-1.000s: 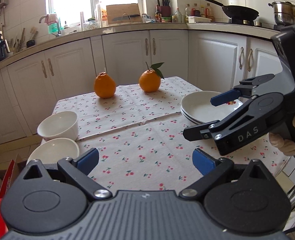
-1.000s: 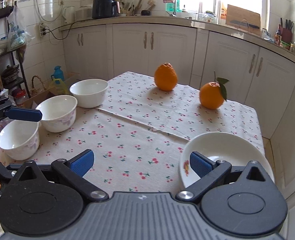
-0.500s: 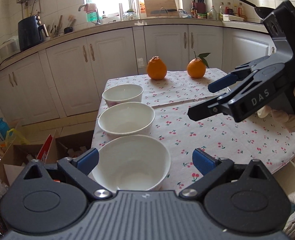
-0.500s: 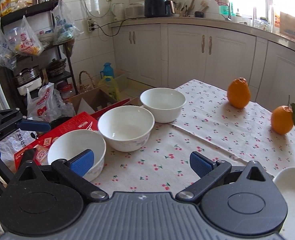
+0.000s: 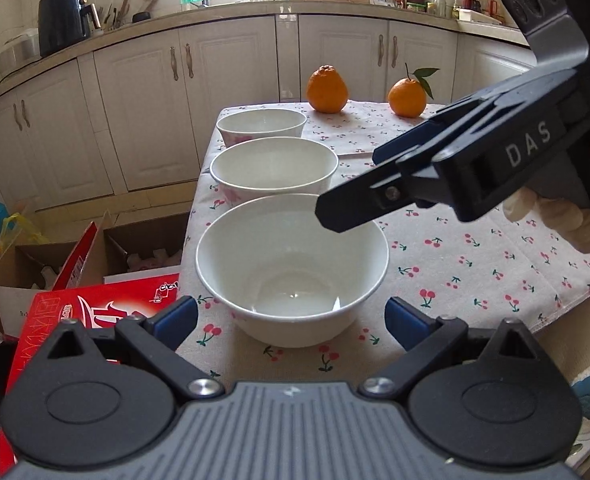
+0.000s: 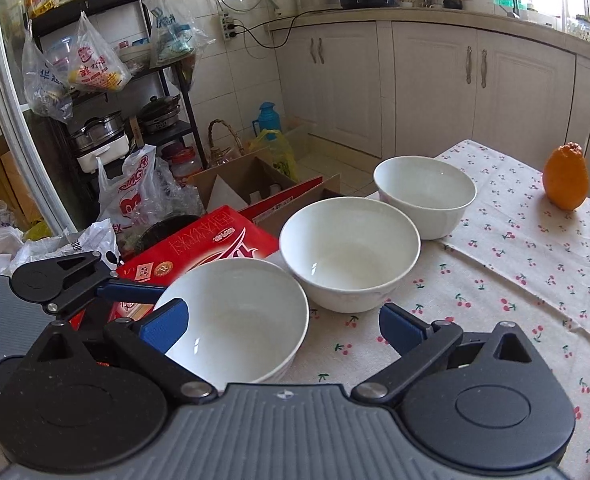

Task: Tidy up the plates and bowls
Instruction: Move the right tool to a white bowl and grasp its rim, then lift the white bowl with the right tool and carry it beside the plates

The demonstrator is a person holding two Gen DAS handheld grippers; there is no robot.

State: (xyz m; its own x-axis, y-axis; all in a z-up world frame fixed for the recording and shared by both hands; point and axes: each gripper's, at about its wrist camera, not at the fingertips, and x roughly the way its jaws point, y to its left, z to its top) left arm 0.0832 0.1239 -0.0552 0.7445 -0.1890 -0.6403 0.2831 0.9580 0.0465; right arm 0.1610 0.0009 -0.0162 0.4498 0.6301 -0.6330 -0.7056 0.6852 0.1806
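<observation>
- With both views swung off the plates since a second ago and onto the three-bowl row, bowls look like the next job.
- Near bowl [image 5: 293, 268] at bench [image 5: 475, 264] edge, dead ahead of left gripper [image 5: 291, 318], fingers apart, clamping nothing.
- Right gripper [image 6: 281, 326] above same bowl, fingers apart, left fingertip [image 6: 165, 326] over the rim.
- Middle bowl [image 5: 274, 170] just behind near bowl, far bowl [image 5: 261, 126] beyond.

Domestic kitchen. Behind the cloth-covered table [image 5: 475, 264] run white cabinets [image 5: 223, 92] under a counter bearing an air fryer [image 5: 61, 20], a faucet and bottles; left of the table stands a rack of pots [image 6: 107, 136] hung with bags.
</observation>
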